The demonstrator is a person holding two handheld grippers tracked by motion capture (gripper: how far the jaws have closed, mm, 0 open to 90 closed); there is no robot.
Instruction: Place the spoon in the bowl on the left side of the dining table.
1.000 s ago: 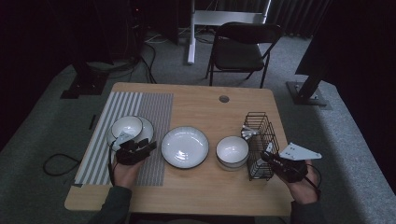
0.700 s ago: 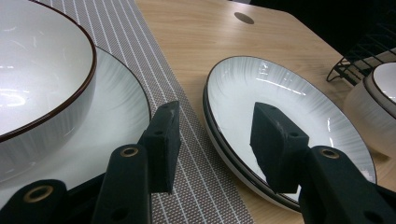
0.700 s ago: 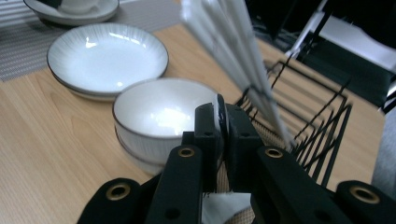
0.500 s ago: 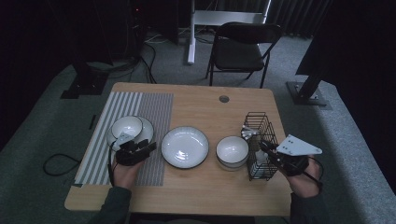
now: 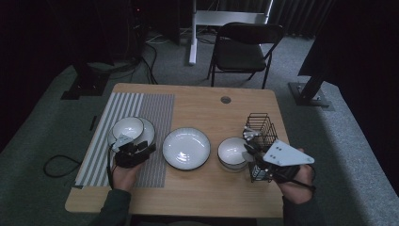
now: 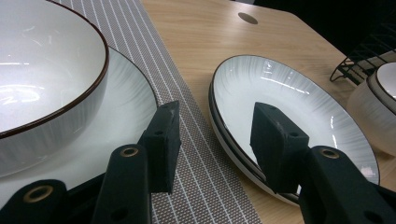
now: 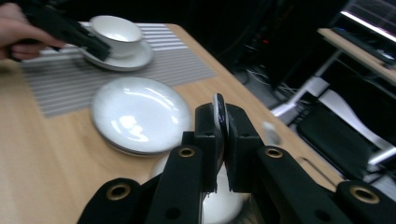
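My right gripper [image 5: 250,154] [image 7: 219,140] is shut on a thin metal utensil [image 7: 218,108], held edge-on between the pads; its ends are hidden. It hovers by the black wire basket [image 5: 260,126], just above the small white bowl [image 5: 231,150]. My left gripper [image 5: 137,148] [image 6: 212,140] rests open on the striped placemat [image 5: 155,110] [image 6: 205,177], nothing between its fingers. It sits between a bowl on a plate [image 5: 129,129] [image 6: 42,79] and the white dinner plate [image 5: 186,148] [image 6: 289,93].
The wooden table [image 5: 207,106] has a round cable hole [image 5: 226,100] near its far edge. A black folding chair [image 5: 244,47] stands behind it. Another piece of cutlery [image 5: 249,133] sticks out of the basket.
My right hand has risen beside the wire basket with the utensil in its jaws and drifted toward the small bowl. The left hand has stayed put.
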